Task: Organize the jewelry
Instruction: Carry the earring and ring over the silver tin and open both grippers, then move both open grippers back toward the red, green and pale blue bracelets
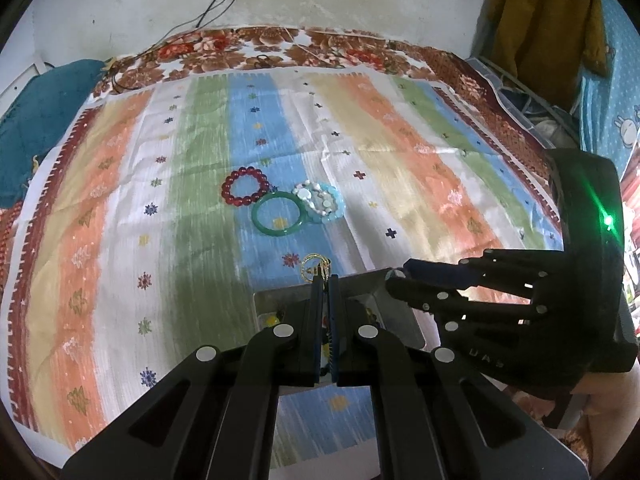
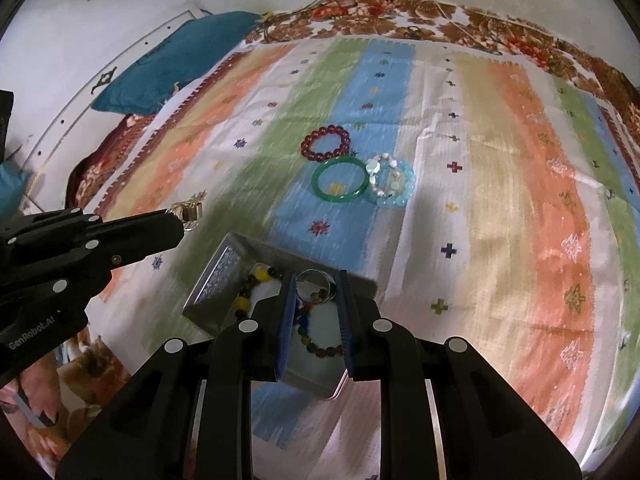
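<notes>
My left gripper (image 1: 325, 278) is shut on a small gold-coloured ring piece (image 1: 314, 268), which it holds above the near left of an open metal tin (image 1: 276, 296). The right wrist view shows that gripper (image 2: 182, 220) and its piece (image 2: 190, 210) left of the tin (image 2: 208, 284). My right gripper (image 2: 316, 280) is shut on a silver ring (image 2: 316, 286) over the tin, where a multi-coloured bead bracelet (image 2: 304, 330) lies. Farther out on the striped cloth lie a red bead bracelet (image 2: 306, 146), a green bangle (image 2: 340, 199), a white bracelet (image 2: 374, 168) and a light-blue one (image 2: 406, 184).
A striped cloth (image 2: 520, 200) covers a bed with a floral sheet (image 2: 400, 12). A teal pillow (image 2: 172, 68) lies at the far left by the white wall. Clothes hang at the right (image 1: 548, 24). A person's hand (image 2: 40, 400) holds the left gripper.
</notes>
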Demonstrator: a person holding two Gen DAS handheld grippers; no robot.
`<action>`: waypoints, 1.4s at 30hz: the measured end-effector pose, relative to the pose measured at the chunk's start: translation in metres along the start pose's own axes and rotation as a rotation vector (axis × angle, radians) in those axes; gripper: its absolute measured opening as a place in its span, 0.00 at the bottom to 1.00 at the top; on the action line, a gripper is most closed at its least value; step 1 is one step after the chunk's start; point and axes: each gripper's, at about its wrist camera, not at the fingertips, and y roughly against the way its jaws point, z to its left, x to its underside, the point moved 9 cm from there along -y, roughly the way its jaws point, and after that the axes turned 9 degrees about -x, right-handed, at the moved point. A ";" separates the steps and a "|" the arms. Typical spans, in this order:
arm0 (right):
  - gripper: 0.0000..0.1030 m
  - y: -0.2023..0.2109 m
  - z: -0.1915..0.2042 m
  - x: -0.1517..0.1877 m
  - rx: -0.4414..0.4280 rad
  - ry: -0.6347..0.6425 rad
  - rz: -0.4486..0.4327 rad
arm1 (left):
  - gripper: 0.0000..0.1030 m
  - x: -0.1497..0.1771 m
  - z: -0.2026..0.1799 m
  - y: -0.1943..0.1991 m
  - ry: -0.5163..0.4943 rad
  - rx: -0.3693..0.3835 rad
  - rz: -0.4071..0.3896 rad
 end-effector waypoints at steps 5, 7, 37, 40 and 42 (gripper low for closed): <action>0.21 -0.003 0.003 0.004 -0.030 -0.004 0.015 | 0.04 0.006 -0.001 -0.004 0.004 0.014 0.030; 0.26 -0.005 0.002 0.005 -0.020 -0.003 0.027 | 0.13 0.006 0.003 -0.006 0.019 0.006 0.038; 0.74 -0.011 -0.050 -0.022 0.087 -0.073 -0.012 | 0.60 -0.037 0.037 -0.029 0.152 -0.155 0.033; 0.75 -0.013 -0.056 -0.023 0.103 -0.074 -0.006 | 0.60 -0.041 0.035 -0.031 0.118 -0.199 0.027; 0.75 -0.014 -0.057 -0.023 0.110 -0.076 -0.006 | 0.60 -0.043 0.034 -0.033 0.107 -0.215 0.031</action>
